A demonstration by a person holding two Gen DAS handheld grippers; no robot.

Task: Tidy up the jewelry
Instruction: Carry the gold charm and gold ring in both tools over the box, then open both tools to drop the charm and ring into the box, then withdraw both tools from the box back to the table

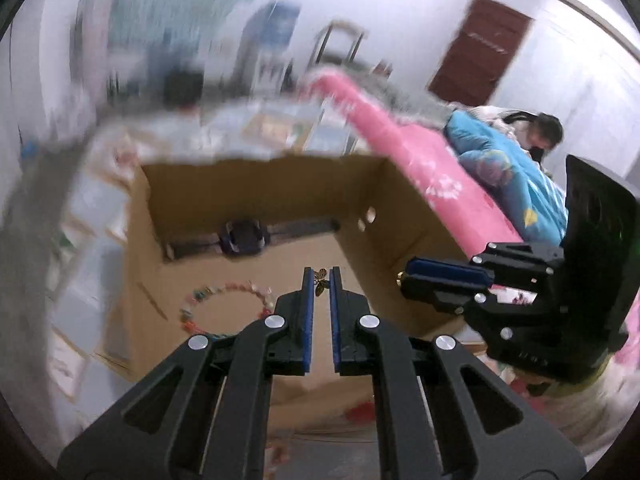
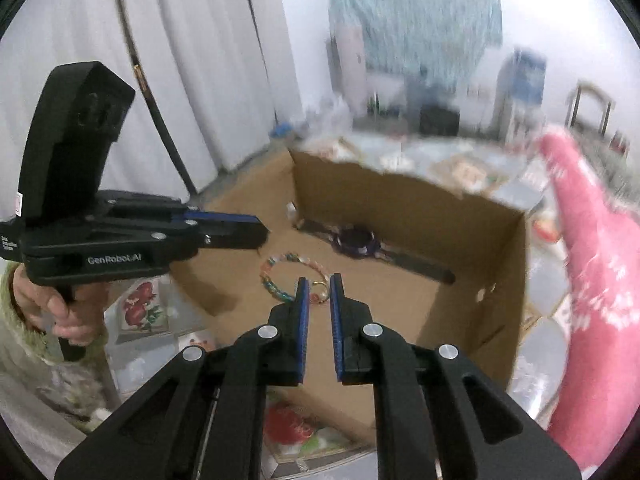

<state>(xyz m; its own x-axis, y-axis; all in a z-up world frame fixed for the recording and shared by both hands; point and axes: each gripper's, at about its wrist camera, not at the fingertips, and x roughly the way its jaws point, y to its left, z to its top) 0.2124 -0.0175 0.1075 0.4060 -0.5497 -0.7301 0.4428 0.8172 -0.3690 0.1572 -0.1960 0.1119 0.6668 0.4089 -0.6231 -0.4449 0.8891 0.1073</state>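
Left gripper (image 1: 321,276): jaws drawn nearly together, a small gold butterfly charm (image 1: 320,282) pinched between the blue pads at the tips, over the box. In the right wrist view the same gripper (image 2: 262,229) enters from 9 o'clock, jaws together; the charm cannot be made out there.
Right gripper (image 2: 319,285): jaws nearly closed, a narrow gap showing; a small gold ring-shaped piece (image 2: 319,289) sits in the gap at the tips. Whether the pads press on it or it lies below on the box floor cannot be told. In the left wrist view this gripper (image 1: 408,276) comes in from 3 o'clock with something gold at its tip.
Cardboard box (image 1: 256,168): open-topped, brown, holding the jewelry; both grippers point down into it.
Watch (image 1: 242,236): dark face with dark strap, laid flat along the far wall of the box, at 12 o'clock from the left gripper's tips.
Bead bracelet (image 1: 224,300): ring of pastel and coloured beads, flat on the box floor, at 9 o'clock from the left gripper's tips; near the watch but apart from it.
Hand (image 2: 60,312): grips the left gripper's handle at 8 o'clock in the right wrist view, pale green sleeve behind it.
Pink cloth (image 1: 400,148): runs along the box's right side.
Surroundings: blurred.
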